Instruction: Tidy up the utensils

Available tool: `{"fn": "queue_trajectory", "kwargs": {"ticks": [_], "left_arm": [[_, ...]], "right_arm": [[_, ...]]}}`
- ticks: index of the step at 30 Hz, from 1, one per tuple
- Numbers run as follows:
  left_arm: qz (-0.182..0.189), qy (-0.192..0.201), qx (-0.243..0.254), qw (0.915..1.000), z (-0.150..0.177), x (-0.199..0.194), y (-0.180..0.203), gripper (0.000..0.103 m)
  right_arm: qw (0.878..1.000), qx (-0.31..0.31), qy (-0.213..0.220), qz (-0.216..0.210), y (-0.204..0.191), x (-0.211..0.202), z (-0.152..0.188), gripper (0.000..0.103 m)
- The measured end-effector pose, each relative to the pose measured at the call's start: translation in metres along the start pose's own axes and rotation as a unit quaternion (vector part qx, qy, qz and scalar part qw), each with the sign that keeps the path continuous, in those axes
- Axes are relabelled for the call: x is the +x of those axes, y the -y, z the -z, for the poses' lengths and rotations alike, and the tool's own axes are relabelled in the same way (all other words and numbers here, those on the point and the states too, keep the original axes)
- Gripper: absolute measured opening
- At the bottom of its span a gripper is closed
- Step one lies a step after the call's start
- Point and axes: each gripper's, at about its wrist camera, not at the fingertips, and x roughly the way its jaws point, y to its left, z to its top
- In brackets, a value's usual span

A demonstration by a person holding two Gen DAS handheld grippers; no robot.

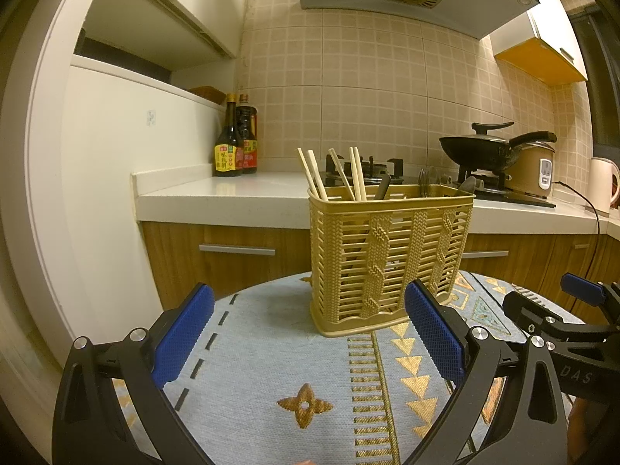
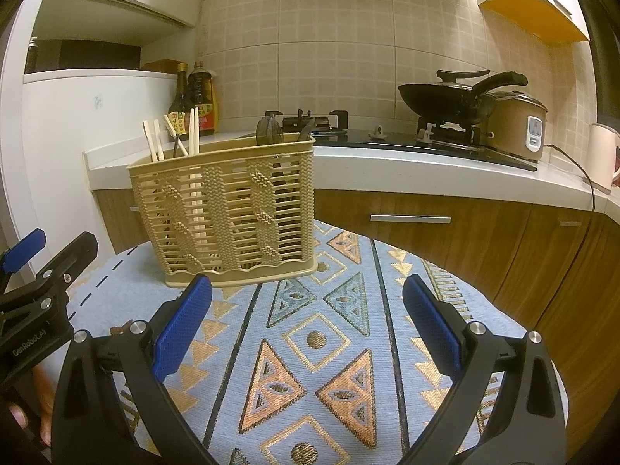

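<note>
A tan plastic utensil basket (image 1: 387, 259) stands upright on a round table with a blue patterned cloth (image 1: 271, 368). It also shows in the right wrist view (image 2: 228, 213). Several wooden chopsticks (image 1: 333, 174) stand in its left compartment, also seen in the right wrist view (image 2: 174, 135). Dark utensil handles (image 1: 383, 190) poke out of the other compartments. My left gripper (image 1: 310, 329) is open and empty just in front of the basket. My right gripper (image 2: 308, 321) is open and empty, to the right of the basket and a little short of it.
The kitchen counter (image 1: 232, 193) lies behind the table with two sauce bottles (image 1: 234, 139), a gas hob, a black wok (image 1: 492, 151), a rice cooker (image 2: 519, 124) and a kettle (image 1: 602, 182). Wooden drawers sit below. A white wall stands at the left.
</note>
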Motion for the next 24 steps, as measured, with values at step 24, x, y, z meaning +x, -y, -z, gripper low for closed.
{"fn": "queue_trajectory", "kwargs": {"ticks": [24], "left_arm": [[0.001,-0.004,-0.001,1.0,0.0014,0.0003,-0.0008,0.095]], "right_arm": [[1.0,0.008,-0.006,-0.001,0.0022,0.0027,0.0007,0.094]]}}
